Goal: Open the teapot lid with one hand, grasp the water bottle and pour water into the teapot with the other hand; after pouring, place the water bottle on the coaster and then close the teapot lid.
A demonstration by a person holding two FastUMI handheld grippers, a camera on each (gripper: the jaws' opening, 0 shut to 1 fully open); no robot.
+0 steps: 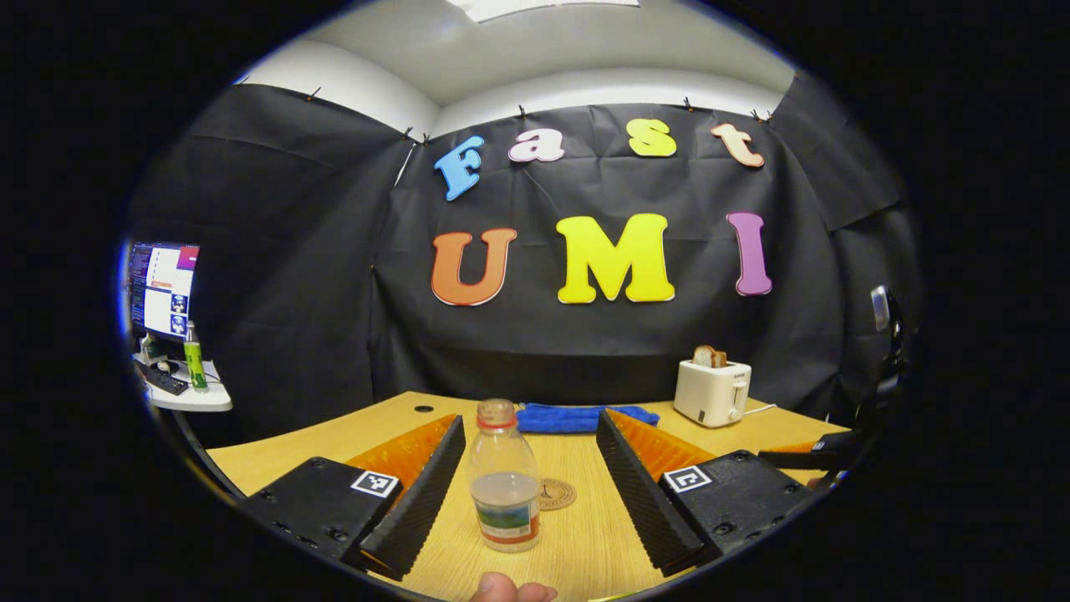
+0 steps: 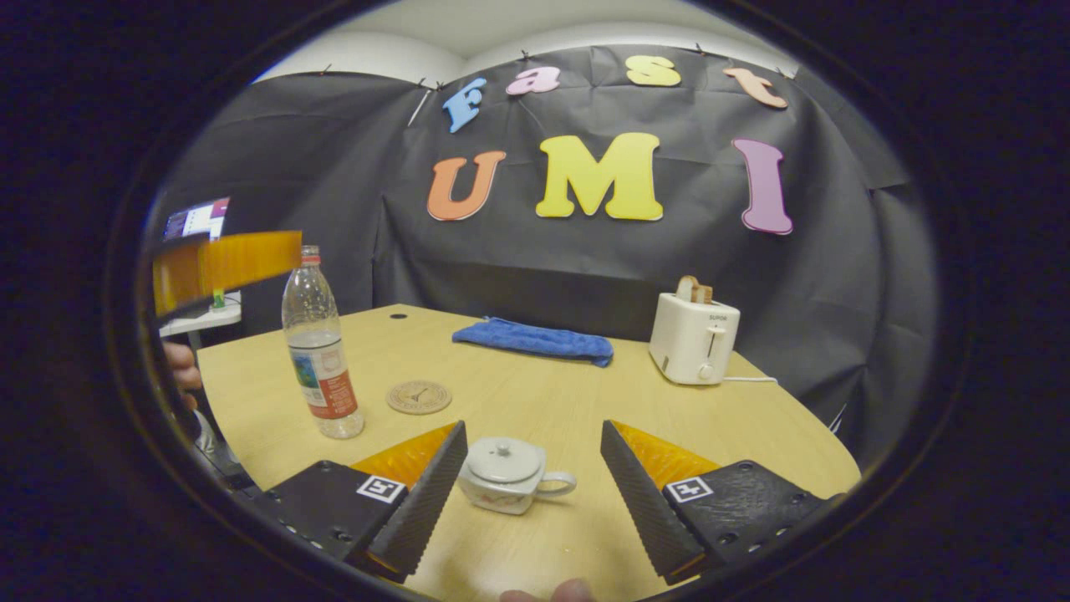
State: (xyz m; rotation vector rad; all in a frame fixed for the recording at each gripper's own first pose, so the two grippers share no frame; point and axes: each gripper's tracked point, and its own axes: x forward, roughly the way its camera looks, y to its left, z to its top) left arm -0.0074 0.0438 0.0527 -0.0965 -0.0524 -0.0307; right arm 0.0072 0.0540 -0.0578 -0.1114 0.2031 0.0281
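Left hand-held gripper [image 1: 530,468] wide open, bottle [image 1: 503,477] between its fingers, untouched. Right hand-held gripper [image 2: 530,468] wide open around lidded teapot [image 2: 506,474], lower centre.

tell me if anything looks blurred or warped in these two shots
Right gripper view: the other tongs at the left edge are smeared by motion blur; the clear plastic water bottle leans from fisheye bending. Left gripper view: sharp throughout, though the light wooden table edge curves.

left tool [image 1: 531,468] jaws wide, right tool [image 2: 531,477] likewise
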